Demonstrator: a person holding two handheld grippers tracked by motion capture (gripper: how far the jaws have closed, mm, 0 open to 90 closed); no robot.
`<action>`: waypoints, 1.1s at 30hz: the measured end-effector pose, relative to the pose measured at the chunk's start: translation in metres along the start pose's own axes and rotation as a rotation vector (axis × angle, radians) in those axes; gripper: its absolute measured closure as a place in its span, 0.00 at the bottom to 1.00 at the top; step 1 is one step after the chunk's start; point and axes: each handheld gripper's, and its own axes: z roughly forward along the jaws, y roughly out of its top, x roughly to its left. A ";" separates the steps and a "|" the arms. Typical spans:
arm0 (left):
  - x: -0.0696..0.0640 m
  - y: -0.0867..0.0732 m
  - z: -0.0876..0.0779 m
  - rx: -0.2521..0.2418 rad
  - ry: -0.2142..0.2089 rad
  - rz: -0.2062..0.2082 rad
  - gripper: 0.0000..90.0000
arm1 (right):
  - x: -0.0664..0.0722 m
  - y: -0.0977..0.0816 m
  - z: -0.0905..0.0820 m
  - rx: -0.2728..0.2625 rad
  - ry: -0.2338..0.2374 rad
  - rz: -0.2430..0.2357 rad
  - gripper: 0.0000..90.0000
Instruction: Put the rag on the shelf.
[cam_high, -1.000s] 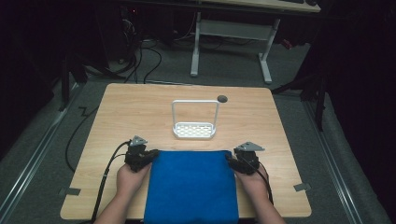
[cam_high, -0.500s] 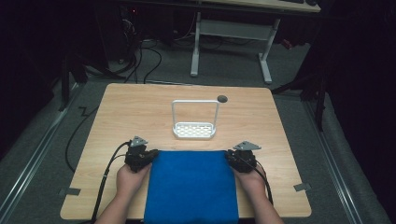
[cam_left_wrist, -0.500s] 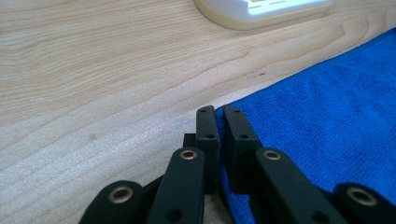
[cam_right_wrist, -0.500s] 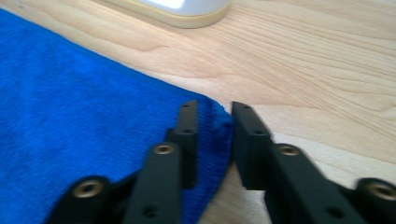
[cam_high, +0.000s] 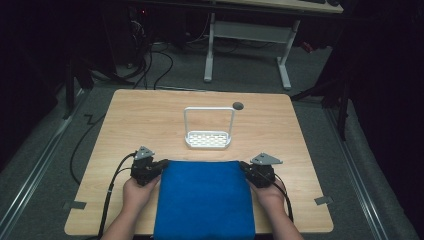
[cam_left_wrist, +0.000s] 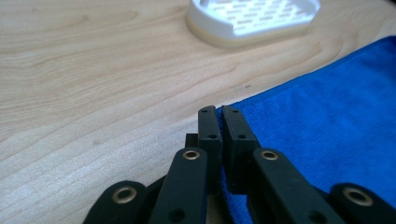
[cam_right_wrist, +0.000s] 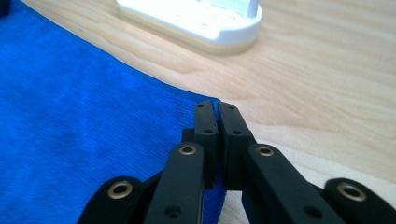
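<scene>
Left tongs (cam_high: 161, 166) sit at the far-left corner of the blue cloth (cam_high: 204, 200); in the left gripper view my left tongs (cam_left_wrist: 219, 122) have their jaws drawn together to a thin slit, with the cloth's corner (cam_left_wrist: 233, 109) pinched between them. The cloth itself lies flat on the table (cam_high: 150, 120), spread over the middle of the near edge and hanging a little past it toward me. Its far edge runs straight between my two hands, parallel to the near edge of the table. Beyond it, near the table's centre and apart from the cloth, stands a white slotted rack (cam_high: 209, 139) with a tall wire hoop; a small dark disc (cam_high: 238, 105) lies toward the far edge. Right tongs (cam_high: 245, 168) mirror the left at the cloth's far-right corner; in the right gripper view my right tongs (cam_right_wrist: 215, 116) are likewise closed down to a narrow gap on the corner fabric (cam_right_wrist: 205, 100). Handling estimate: ribbed knit, soft, light, no stiffness, so it should drape and sag between the two held points and fold wherever unsupported. Not fragile, and the weave looks grippy rather than slick. The corners seem the right places to hold; a shallow pinch at the hem could slip free if pulled taut.
</scene>
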 end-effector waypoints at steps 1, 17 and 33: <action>-0.001 0.000 -0.002 -0.011 0.003 0.006 0.97 | 0.001 0.001 -0.003 -0.017 0.001 -0.006 0.98; -0.022 0.019 -0.045 -0.227 -0.003 0.071 0.97 | 0.002 0.016 -0.049 -0.223 -0.004 0.034 0.98; -0.040 0.056 -0.078 -0.381 0.009 0.128 0.97 | 0.017 0.054 -0.078 -0.361 -0.012 -0.020 0.98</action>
